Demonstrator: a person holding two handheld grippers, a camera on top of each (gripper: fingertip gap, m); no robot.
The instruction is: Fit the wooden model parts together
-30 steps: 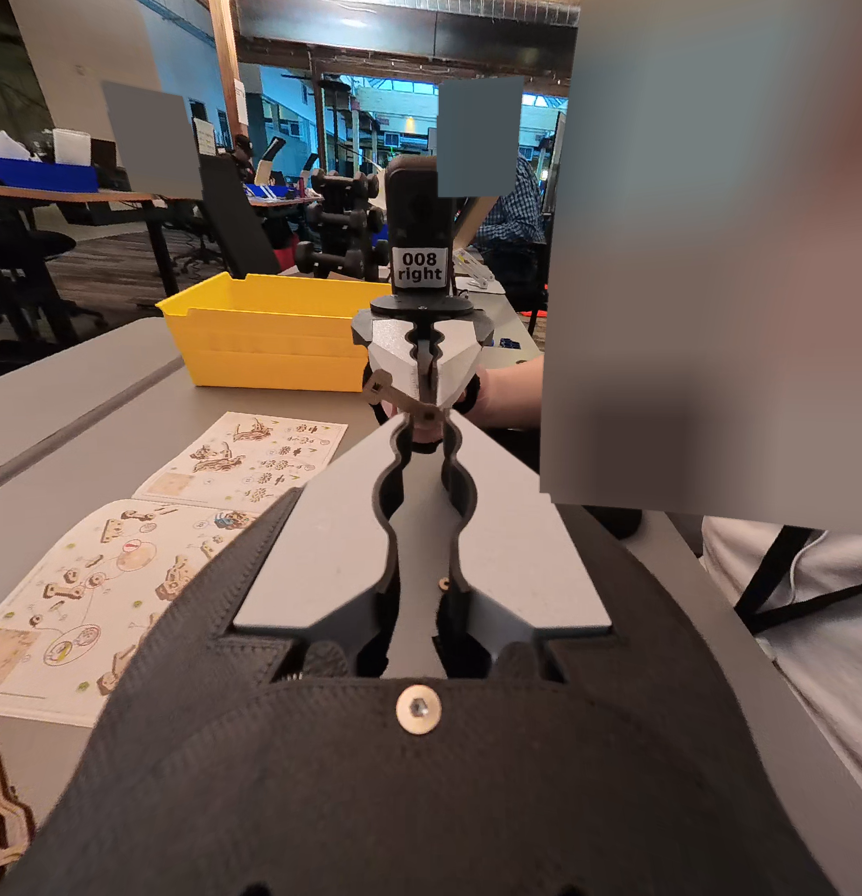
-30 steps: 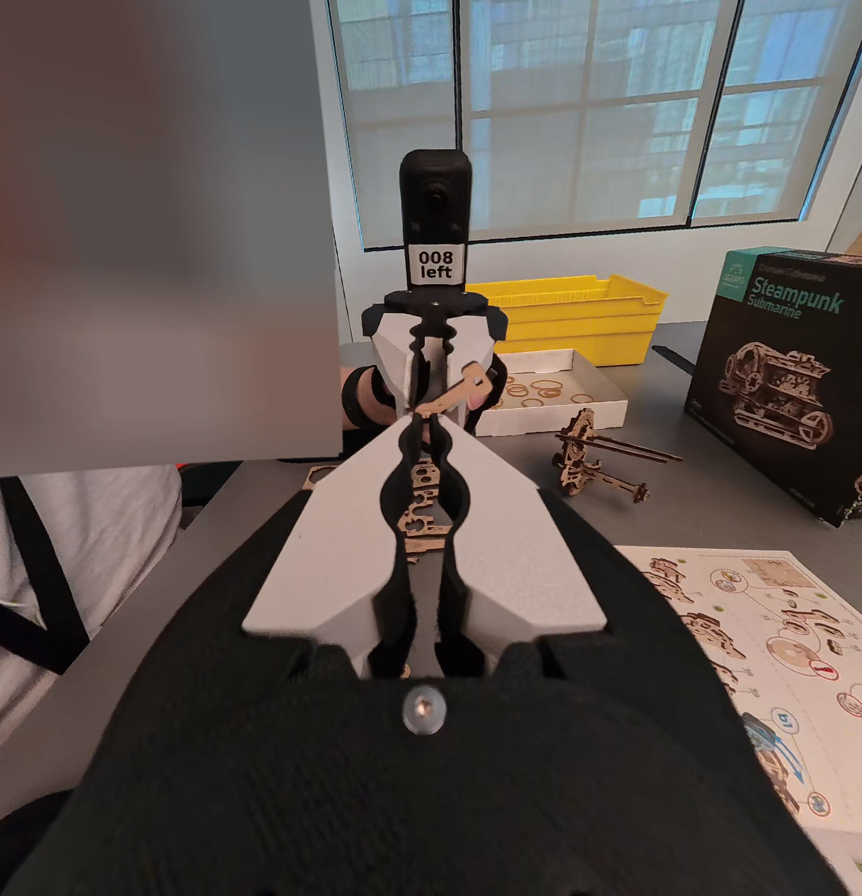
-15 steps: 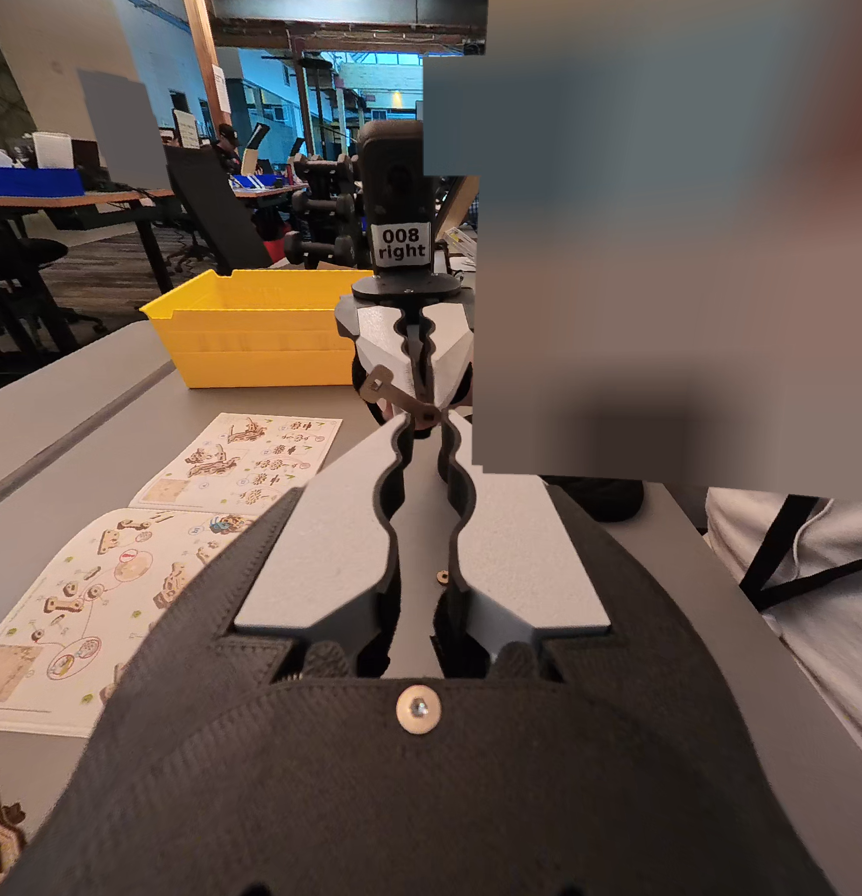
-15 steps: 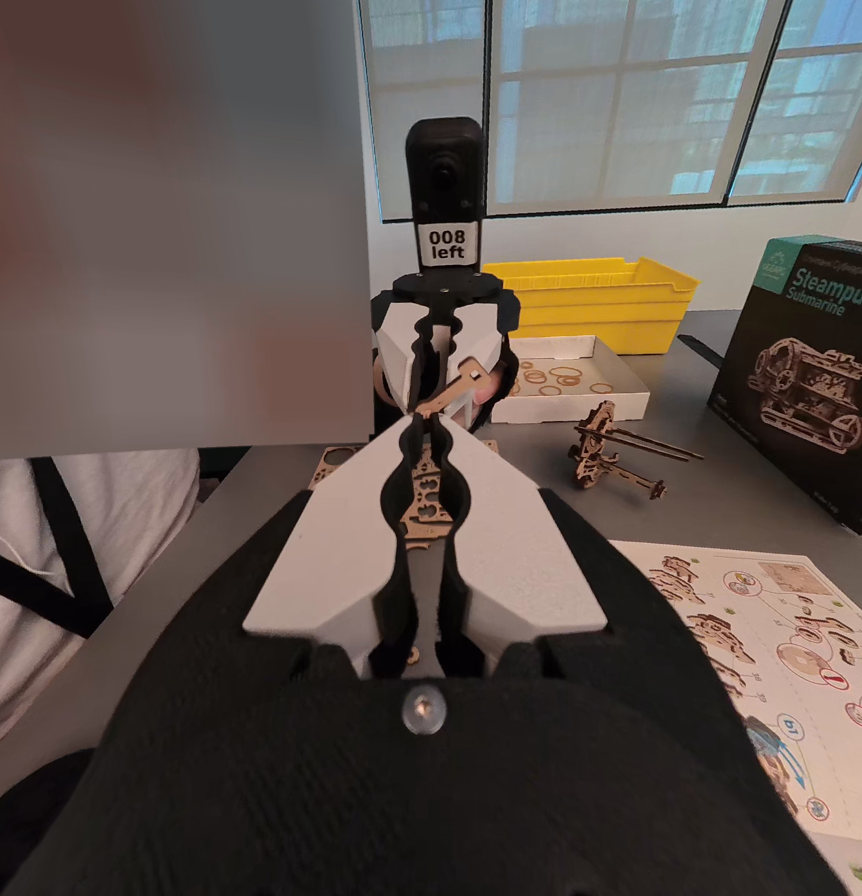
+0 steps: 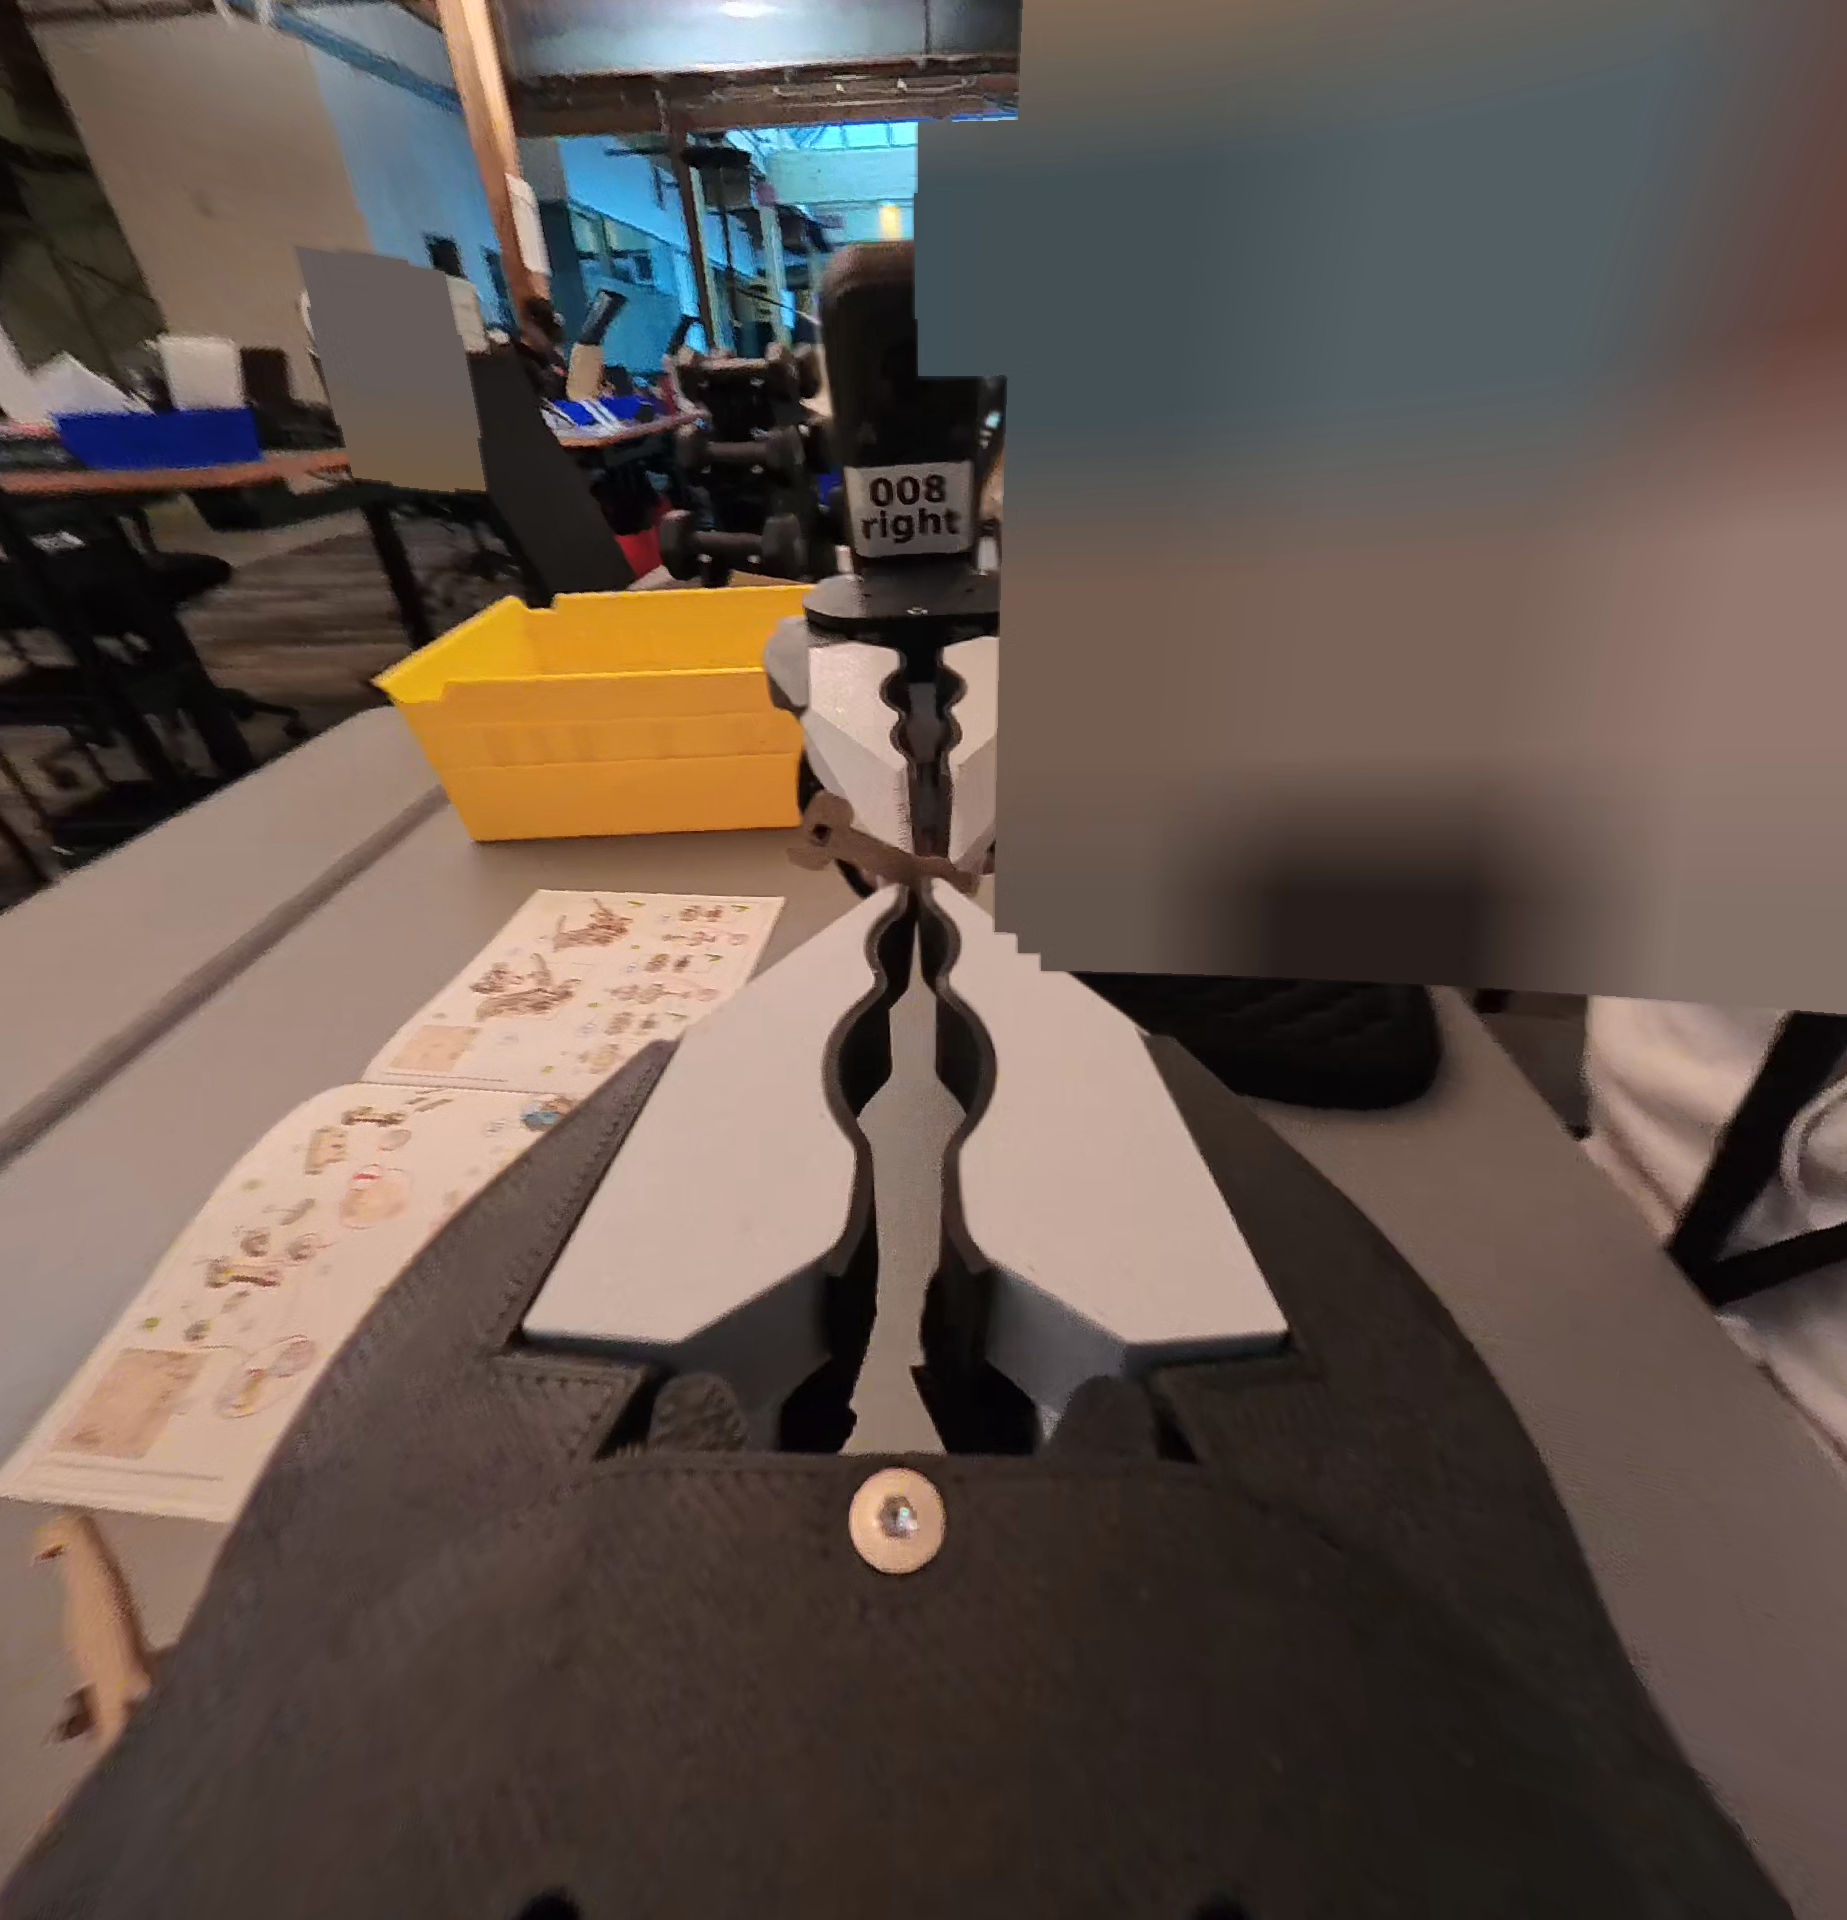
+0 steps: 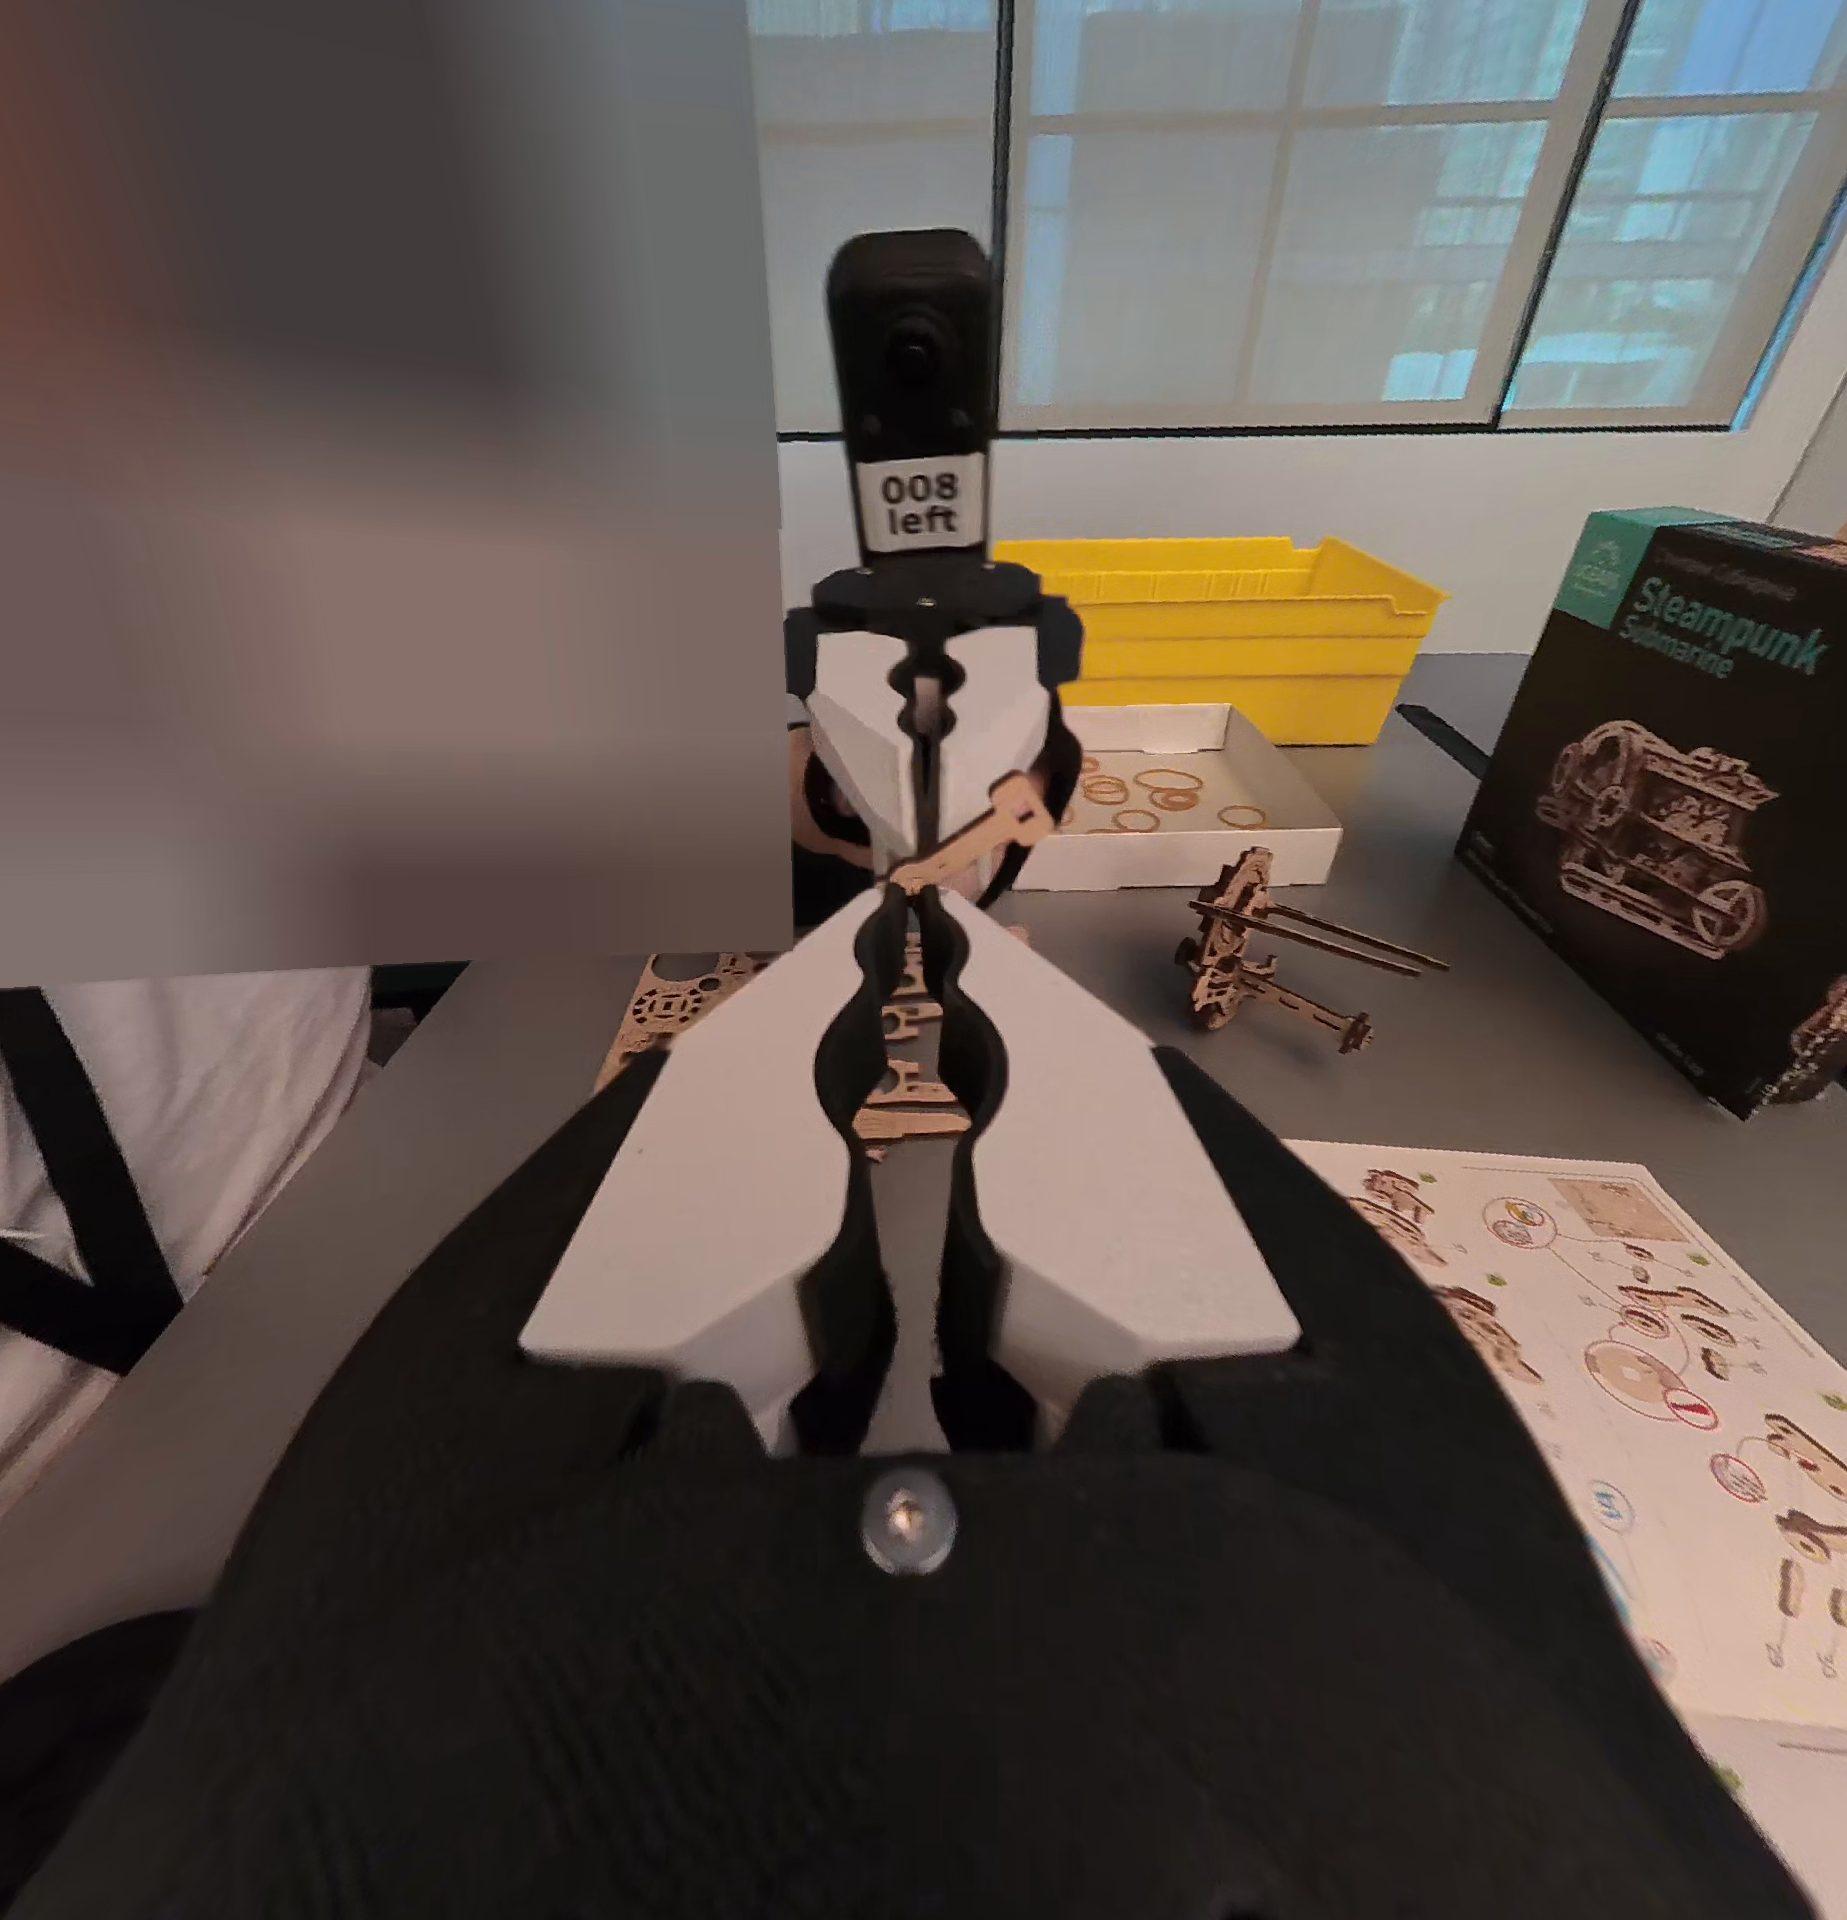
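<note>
A small flat wooden lever piece [image 5: 854, 844] hangs in the air between the two grippers, which face each other tip to tip above the grey table [image 5: 171, 935]. My left gripper [image 5: 917, 906] is shut, its tips pinching one end of the piece. My right gripper [image 6: 903, 902] is shut on the same end, and the piece [image 6: 986, 831] sticks out to the side and upward. Each gripper also shows head-on in the other's view, the right gripper [image 5: 931, 860] in the left wrist view and the left gripper [image 6: 924, 857] in the right wrist view. Whether a second small part sits inside the pinch is hidden.
A yellow bin [image 6: 1241, 644] [image 5: 607, 748], a white tray of wooden rings [image 6: 1189, 831], a part-built wooden assembly [image 6: 1241, 956] and a black model box [image 6: 1677, 810] stand on the table. Instruction sheets [image 5: 586, 997] [image 6: 1625, 1351] and a cut-out wooden sheet [image 6: 680, 997] lie flat. A person sits at the near edge. My left and right fingertips are right by each other.
My left gripper's fingers, slightly apart a second ago, have closed at the tips on the wooden piece. Both grippers shifted slightly while staying tip to tip.
</note>
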